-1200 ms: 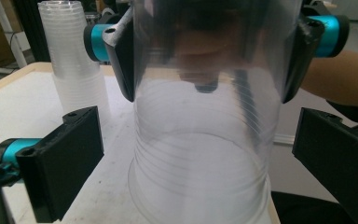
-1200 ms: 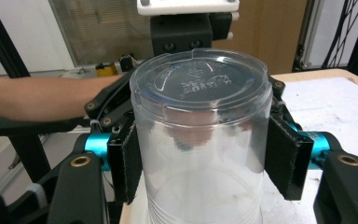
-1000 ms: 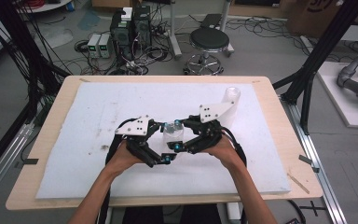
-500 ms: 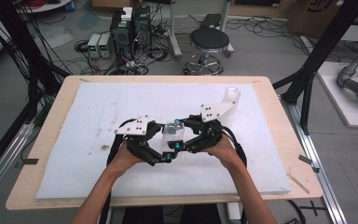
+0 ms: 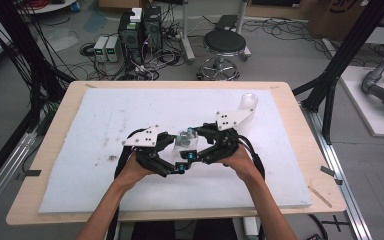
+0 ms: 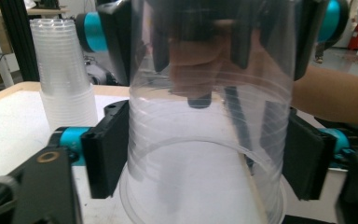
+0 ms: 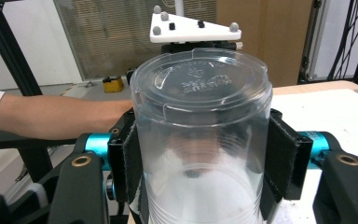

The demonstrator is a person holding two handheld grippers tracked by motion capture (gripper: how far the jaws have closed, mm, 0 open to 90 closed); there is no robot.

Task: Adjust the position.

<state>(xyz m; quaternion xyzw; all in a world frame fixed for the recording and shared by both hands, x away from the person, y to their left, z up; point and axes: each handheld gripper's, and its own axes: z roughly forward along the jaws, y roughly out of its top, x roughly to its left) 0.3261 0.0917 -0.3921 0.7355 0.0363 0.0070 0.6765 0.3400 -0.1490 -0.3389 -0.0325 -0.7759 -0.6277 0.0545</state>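
Observation:
A clear plastic cup (image 5: 186, 138) stands upside down mid-table on the white foam board (image 5: 80, 125), its base up. My left gripper (image 5: 179, 153) is shut on the cup's lower part near the wide rim (image 6: 205, 205), pads (image 6: 106, 156) pressed to both sides. My right gripper (image 5: 195, 146) comes from the opposite side and is shut on the same cup (image 7: 200, 140) higher up, pads (image 7: 131, 161) against its wall. A second rim line shows inside the cup (image 6: 205, 116); I cannot tell whether another cup is nested there.
A tall stack of clear cups (image 5: 247, 105) stands upside down at the board's back right, also seen beyond the left jaw (image 6: 63, 70). The wooden table edge (image 5: 300, 125) frames the board. A stool (image 5: 225, 45) and electronics (image 5: 140, 30) sit on the floor behind.

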